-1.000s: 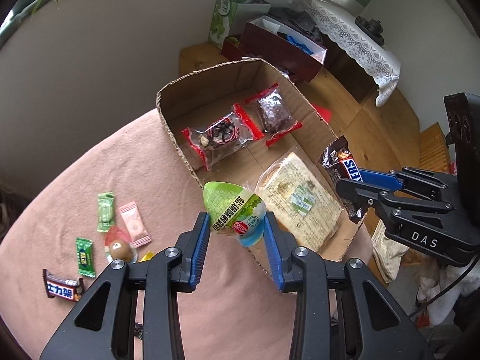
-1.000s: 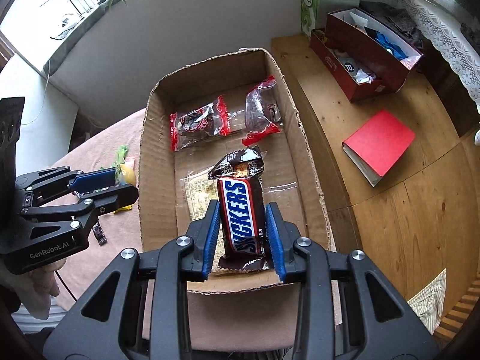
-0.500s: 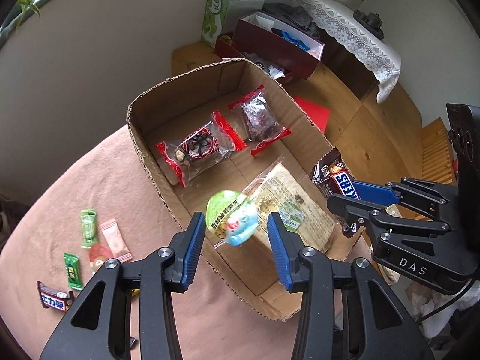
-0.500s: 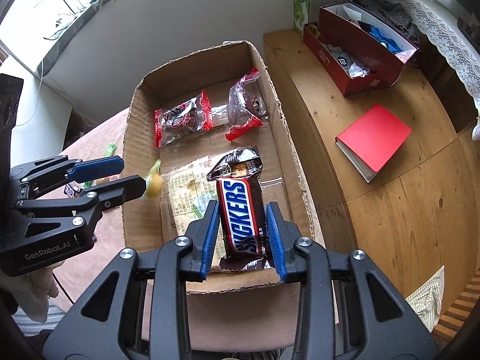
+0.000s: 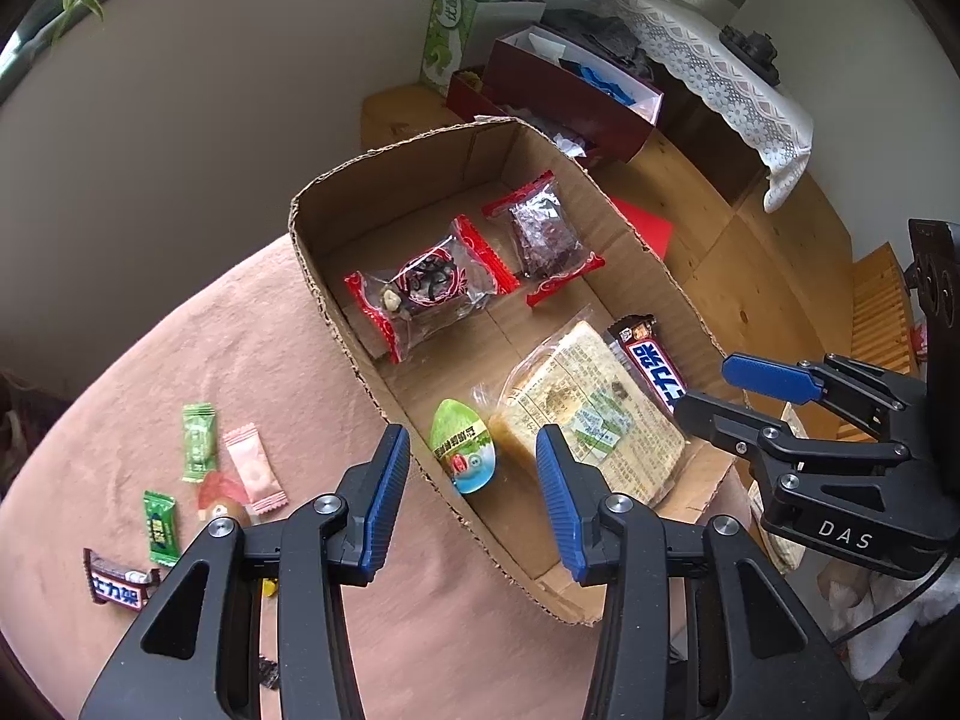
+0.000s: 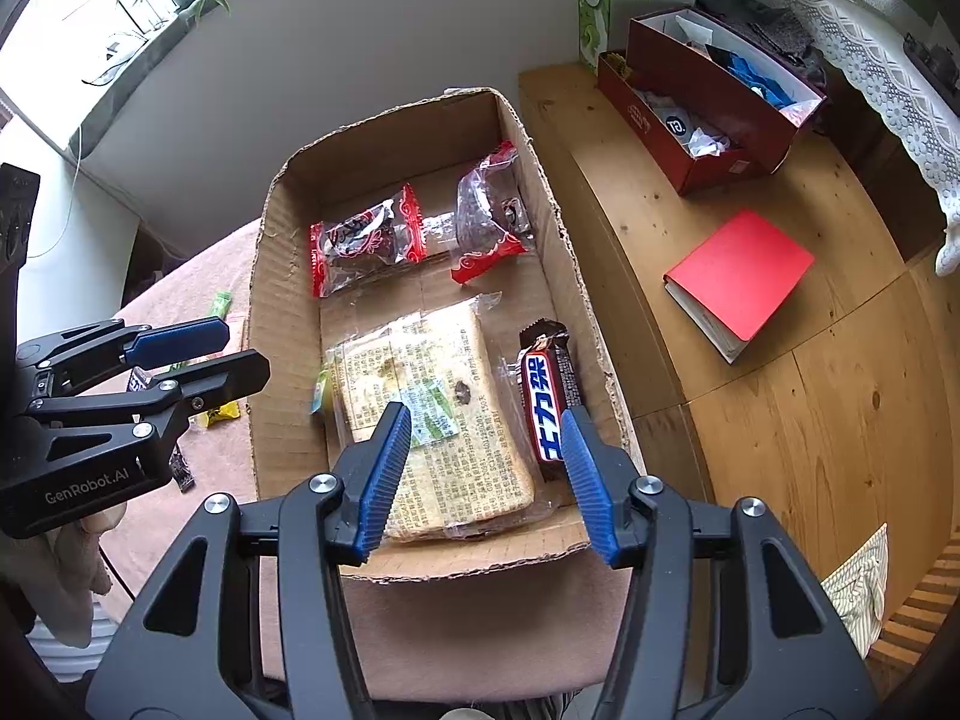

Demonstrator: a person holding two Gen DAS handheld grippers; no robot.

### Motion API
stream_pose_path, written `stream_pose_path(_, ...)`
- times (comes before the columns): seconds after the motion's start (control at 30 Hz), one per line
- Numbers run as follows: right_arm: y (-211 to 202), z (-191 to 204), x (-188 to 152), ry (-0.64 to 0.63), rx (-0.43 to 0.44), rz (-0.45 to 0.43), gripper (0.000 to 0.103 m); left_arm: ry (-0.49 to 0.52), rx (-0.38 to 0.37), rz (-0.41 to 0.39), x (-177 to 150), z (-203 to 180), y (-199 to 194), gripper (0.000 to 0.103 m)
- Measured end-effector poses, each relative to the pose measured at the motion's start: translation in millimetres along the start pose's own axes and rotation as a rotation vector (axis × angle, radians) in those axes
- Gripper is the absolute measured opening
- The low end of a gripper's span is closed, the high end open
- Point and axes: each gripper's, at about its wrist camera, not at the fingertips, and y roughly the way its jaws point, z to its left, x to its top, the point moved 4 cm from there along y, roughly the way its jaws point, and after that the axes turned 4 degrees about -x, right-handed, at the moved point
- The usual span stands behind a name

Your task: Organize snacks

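Note:
An open cardboard box [image 5: 324,300] [image 6: 264,300] sits on a pink cloth. My left gripper [image 5: 473,444] [image 6: 240,348] hangs open over the box's near left wall; a green jelly cup [image 5: 462,447] lies loose on the box floor below its fingers. My right gripper [image 6: 486,420] [image 5: 708,387] is over the near end, its jaws opening, its pads touching nothing. A Snickers bar [image 6: 549,402] [image 5: 651,363] lies free along the right wall beside a flat cracker pack [image 6: 420,396] [image 5: 594,414]. Two red-ended clear packs [image 5: 426,291] [image 6: 489,216] lie at the far end.
Several small candies [image 5: 198,441] and a mini Snickers [image 5: 117,579] lie on the pink cloth [image 5: 210,360] left of the box. To the right, a wooden top [image 6: 780,420] carries a red notebook [image 6: 738,273], a dark red shoebox [image 6: 708,114] and a green tissue box [image 5: 450,42].
The left gripper opened and the jelly cup dropped into the box. The right gripper opened and the Snickers bar fell from its pads to the box floor by the right wall.

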Motion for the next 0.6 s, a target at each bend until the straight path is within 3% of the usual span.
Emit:
stream_pose_path(0.27, -12.5, 22.4, -3.1, -0.016, 0.021, -0.02, 0.054, -0.054, -0.003, -0.024, -12.8, 19.5, -18.4, 0.042)
stream_pose_path(0.6, -20.9, 76.2, -11.1, -0.098, 0.074, -0.019, 0.054, -0.201, 0.043, -0.055, -52.9, 80.4, -55.4, 0.042)
